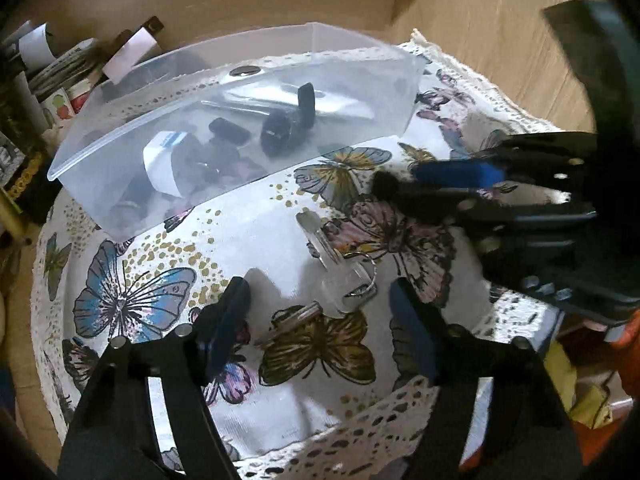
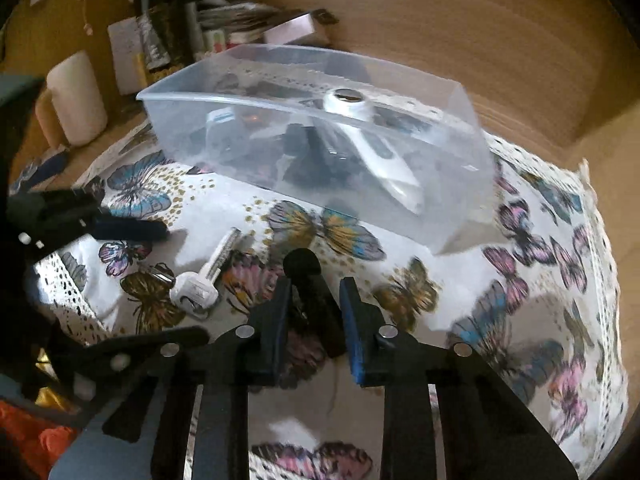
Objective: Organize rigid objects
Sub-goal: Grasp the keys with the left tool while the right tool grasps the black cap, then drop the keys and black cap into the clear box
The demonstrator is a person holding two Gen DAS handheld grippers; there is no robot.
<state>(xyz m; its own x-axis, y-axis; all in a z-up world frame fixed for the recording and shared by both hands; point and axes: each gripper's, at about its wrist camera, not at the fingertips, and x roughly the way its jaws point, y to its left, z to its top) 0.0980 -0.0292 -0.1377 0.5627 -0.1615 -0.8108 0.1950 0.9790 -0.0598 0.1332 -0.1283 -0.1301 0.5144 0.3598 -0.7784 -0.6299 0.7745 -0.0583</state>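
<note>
Left tongs gape over keys; right tongs pinch a black cylinder.

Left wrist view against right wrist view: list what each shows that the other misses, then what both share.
Only the left wrist view: the open left tongs straddling the keys, with the right tongs seen from the side. Only the right wrist view: a white candle and a dark bottle behind the bin. Both: the clear bin of items, the butterfly cloth, and the black stick between the right tongs.
</note>
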